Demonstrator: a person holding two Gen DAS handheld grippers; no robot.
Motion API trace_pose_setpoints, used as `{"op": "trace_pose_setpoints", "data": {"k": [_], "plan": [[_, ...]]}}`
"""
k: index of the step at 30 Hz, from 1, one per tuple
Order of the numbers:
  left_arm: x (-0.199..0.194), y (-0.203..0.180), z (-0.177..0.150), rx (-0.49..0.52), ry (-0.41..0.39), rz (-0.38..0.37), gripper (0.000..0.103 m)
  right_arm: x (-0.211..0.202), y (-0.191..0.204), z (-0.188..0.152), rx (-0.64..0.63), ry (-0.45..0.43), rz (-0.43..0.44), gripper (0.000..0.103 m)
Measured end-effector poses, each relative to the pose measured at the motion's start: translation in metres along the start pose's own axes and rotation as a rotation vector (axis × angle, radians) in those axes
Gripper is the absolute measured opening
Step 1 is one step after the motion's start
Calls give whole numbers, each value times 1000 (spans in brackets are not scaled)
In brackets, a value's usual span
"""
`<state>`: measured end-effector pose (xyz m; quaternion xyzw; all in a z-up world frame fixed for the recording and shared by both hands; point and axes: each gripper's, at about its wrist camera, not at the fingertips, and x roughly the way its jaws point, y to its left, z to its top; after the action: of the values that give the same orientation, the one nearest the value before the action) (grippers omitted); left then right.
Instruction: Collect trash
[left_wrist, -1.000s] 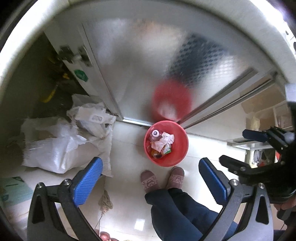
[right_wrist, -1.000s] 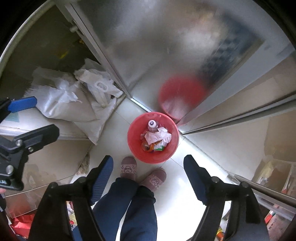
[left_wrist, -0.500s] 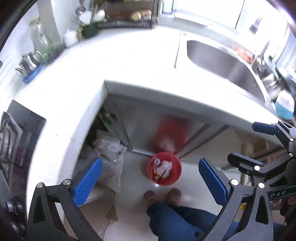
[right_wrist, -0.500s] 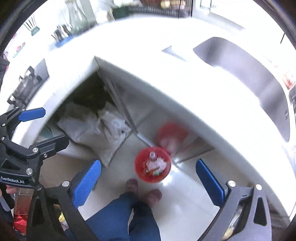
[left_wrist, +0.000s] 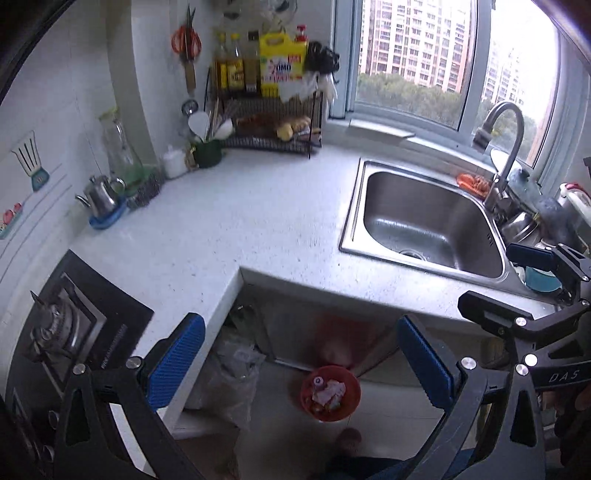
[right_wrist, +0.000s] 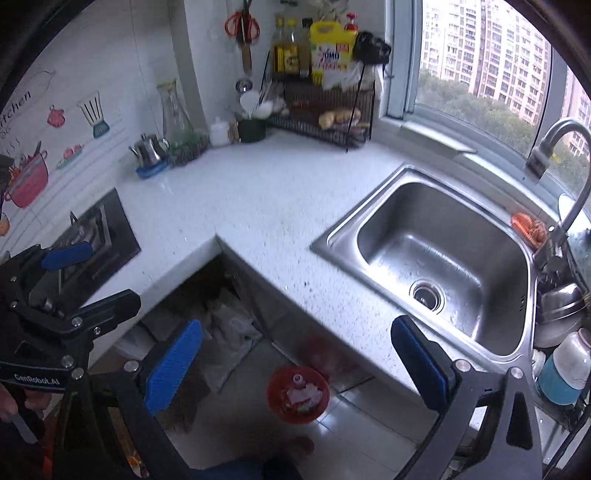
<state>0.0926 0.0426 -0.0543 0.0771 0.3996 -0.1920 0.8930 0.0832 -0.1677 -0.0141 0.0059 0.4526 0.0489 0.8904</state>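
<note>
- Left gripper (left_wrist: 301, 363) and right gripper (right_wrist: 295, 365) — both spread wide, nothing held between the blue pads.
- Red trash bin (left_wrist: 330, 392) seen on the floor below, filled with wrappers, just in front of the cabinet.
- White countertop (left_wrist: 229, 225) seen above it — bare.
- Steel sink (right_wrist: 436, 258) empty, under the window.

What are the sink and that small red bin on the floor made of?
The rectangular sink basin looks like brushed stainless steel: grey with soft reflections. The small round red bin is probably plastic, judging by its uniform bright colour and thin rim.
</note>
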Motion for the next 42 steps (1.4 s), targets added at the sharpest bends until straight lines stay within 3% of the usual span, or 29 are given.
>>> {"op": "trace_pose_setpoints", "data": {"k": [10, 19, 42], "plan": [[-73, -7, -24, 19, -65, -21, 103, -59, 21, -18, 31, -98, -53, 102], [-117, -3, -54, 28, -90, -34, 103, -94, 46, -38, 61, -109, -77, 102], [-128, -13, -64, 29, -108, -48, 103, -110, 49, -56, 62, -129, -90, 102]]}}
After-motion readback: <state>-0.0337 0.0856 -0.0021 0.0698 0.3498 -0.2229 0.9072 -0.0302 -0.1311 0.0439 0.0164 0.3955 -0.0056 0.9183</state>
